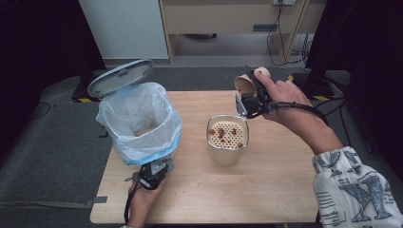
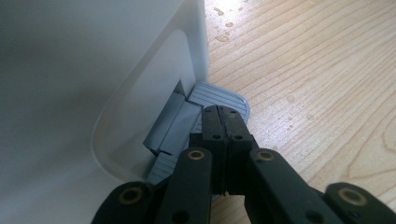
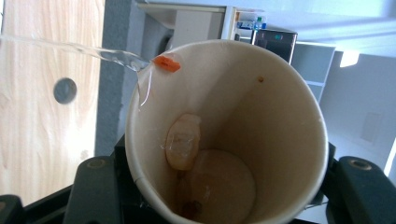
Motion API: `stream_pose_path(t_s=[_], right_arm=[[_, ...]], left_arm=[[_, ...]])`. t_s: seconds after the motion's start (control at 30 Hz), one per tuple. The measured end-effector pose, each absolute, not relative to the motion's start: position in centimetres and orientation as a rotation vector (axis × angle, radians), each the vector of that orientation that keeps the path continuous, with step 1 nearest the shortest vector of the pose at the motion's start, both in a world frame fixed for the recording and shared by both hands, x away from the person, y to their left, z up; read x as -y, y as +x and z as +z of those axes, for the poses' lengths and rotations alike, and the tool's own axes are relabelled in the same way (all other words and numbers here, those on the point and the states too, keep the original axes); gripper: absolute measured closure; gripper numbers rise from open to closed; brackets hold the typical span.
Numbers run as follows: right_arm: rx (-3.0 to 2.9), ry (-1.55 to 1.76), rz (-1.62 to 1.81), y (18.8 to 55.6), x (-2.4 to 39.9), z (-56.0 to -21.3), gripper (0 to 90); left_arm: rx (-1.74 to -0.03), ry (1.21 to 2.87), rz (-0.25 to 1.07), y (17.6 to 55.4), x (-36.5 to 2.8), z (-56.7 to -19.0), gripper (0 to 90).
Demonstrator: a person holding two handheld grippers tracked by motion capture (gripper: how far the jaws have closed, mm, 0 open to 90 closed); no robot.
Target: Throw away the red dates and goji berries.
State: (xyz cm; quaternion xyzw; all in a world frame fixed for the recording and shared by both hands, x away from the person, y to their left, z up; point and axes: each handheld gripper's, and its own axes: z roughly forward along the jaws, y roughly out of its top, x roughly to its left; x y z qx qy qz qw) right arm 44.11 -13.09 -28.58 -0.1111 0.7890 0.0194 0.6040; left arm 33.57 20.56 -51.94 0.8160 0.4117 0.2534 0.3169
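Observation:
My right gripper (image 1: 250, 97) is shut on a paper cup (image 1: 245, 83), held tipped on its side above and behind a beige container with a perforated strainer top (image 1: 227, 133). Brown food bits lie on the strainer. In the right gripper view a thin stream of water (image 3: 70, 46) runs off the paper cup's (image 3: 261, 116) rim. An orange scrap (image 3: 166, 63) clings to the rim and a pale chunk (image 3: 183, 142) sticks to the inner wall. My left gripper (image 1: 153, 175) is shut, its tips (image 2: 225, 114) pressing the grey pedal (image 2: 219, 97) of a white bin (image 2: 93, 70).
The bin (image 1: 140, 121) stands at the table's left with a clear blue-tinted bag and its grey lid (image 1: 119, 77) raised. Water drops (image 2: 223, 37) dot the wood near the bin. The wooden table (image 1: 266, 190) ends close behind the cup, with a dark floor beyond.

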Motion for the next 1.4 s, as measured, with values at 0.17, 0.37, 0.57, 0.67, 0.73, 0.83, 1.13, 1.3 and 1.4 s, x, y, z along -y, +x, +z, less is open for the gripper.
stream_pose_path(t_s=[0.17,0.37,0.57,0.67,0.73,0.83,1.13,1.3,1.4], right_arm=[[-1.806,-0.292,-0.006,44.0,12.8,-28.8,37.0],[-1.768,-0.342,-0.067,44.0,12.5,-29.0,37.2],[-1.744,-0.386,-0.128,43.9,12.3,-29.3,37.2],[-1.741,-0.392,-0.141,43.9,12.2,-29.4,37.2],[-1.742,-0.392,-0.138,43.9,12.2,-29.3,37.2],[-1.741,-0.392,-0.143,43.9,12.2,-29.1,37.1],[-1.771,-0.361,-0.118,44.2,12.4,-29.7,36.9],[-1.811,-0.315,-0.055,44.4,12.7,-29.9,36.9],[-1.839,-0.274,-0.011,44.5,12.9,-30.2,36.9]], left_arm=[[-1.149,2.105,0.659,33.3,-20.3,-52.1,88.7],[-1.138,2.113,0.66,33.3,-20.3,-52.0,88.7],[-1.138,2.113,0.661,33.3,-20.3,-52.0,88.7],[-1.138,2.113,0.659,33.3,-20.3,-52.0,88.7],[-1.139,2.112,0.659,33.3,-20.3,-52.0,88.7],[-1.138,2.113,0.66,33.3,-20.3,-52.0,88.7],[-1.139,2.112,0.66,33.3,-20.3,-52.0,88.7],[-1.139,2.112,0.661,33.3,-20.3,-52.0,88.7],[-1.138,2.112,0.659,33.3,-20.3,-52.0,88.7]])
